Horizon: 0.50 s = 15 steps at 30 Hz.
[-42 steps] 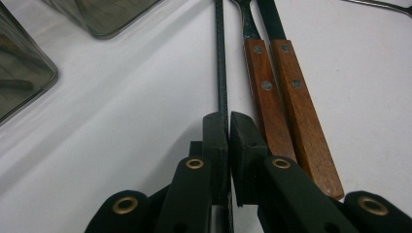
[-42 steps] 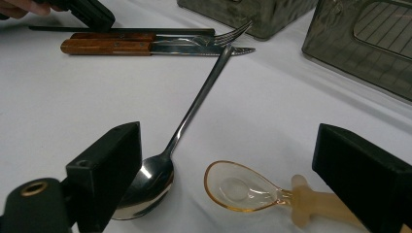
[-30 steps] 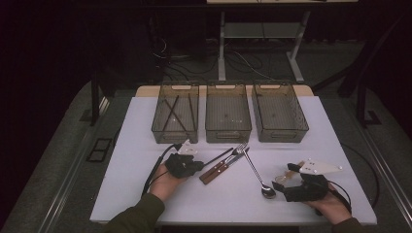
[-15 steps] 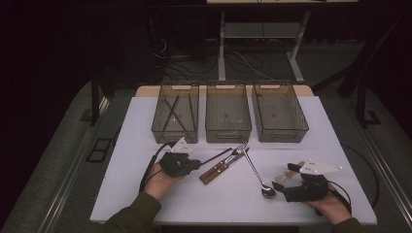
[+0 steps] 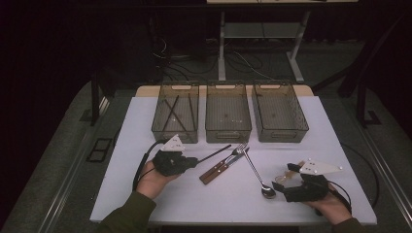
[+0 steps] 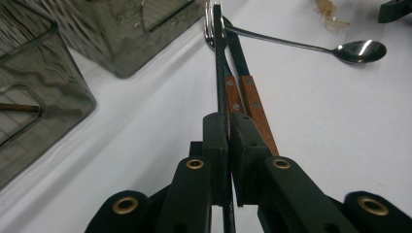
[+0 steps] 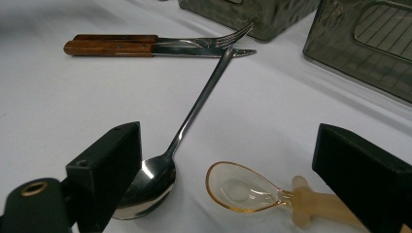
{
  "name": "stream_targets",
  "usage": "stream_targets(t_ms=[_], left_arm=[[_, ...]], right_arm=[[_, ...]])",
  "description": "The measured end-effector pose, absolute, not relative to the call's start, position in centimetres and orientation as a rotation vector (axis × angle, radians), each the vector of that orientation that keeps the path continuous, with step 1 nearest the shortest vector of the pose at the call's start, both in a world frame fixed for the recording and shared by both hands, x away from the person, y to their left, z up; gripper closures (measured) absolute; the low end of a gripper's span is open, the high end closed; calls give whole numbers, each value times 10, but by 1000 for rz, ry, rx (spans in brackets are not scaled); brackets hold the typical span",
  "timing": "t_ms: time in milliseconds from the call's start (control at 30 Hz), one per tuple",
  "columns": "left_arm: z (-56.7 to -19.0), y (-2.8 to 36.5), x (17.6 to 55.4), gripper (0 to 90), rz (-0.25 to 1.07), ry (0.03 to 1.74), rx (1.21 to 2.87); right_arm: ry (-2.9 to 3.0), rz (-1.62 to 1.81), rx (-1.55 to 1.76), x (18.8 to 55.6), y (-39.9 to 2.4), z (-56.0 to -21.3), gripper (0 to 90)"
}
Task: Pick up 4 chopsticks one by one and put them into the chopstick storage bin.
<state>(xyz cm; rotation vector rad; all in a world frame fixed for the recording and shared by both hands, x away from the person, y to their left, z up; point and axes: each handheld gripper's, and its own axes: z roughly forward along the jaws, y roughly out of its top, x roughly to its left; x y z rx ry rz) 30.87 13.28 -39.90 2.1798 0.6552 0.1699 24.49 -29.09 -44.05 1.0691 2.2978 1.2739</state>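
White sheet-covered counter (image 5: 301,121), dark room behind, cables on the floor beyond.

Item 1: we list three smoky translucent plastic bins in a row at the far edge. Left bin (image 5: 175,116) holds thin dark sticks; middle bin (image 5: 228,114) and right bin (image 5: 279,111) look nearly bare.

Item 2: left gripper (image 6: 228,141), black, in our left hand (image 5: 150,177). Its fingers (image 6: 216,141) are pressed together on a thin black chopstick (image 6: 218,58). In the high view the stick runs from the gripper toward the cutlery pile, its far end near the fork tines.

Item 3: wooden-handled steel fork (image 7: 160,41) and wooden-handled steel knife (image 7: 145,49), side by side at the counter's centre, handles touching.

Item 4: long-handled polished steel spoon (image 7: 189,121), handle tip resting against the knife blade, bowl near the right gripper.

Item 5: right gripper (image 7: 228,174), black, in our right hand (image 5: 330,206), resting low at the counter's near right. Fingers (image 7: 104,170) spread wide, gripping nothing.

Item 6: small amber translucent plastic spoon (image 7: 243,187), lying between those spread fingers, just beside the steel spoon's bowl.
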Motion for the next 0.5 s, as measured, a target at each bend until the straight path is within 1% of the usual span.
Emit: stream_targets(t_ms=[267, 500], left_arm=[[-388, 147, 309, 860, 189, 664, 2145], [-382, 167, 312, 860, 217, 713, 2096]], right_arm=[[2298, 1275, 1069, 245, -291, -441, 104], [2298, 1275, 1069, 245, -291, -441, 104]])
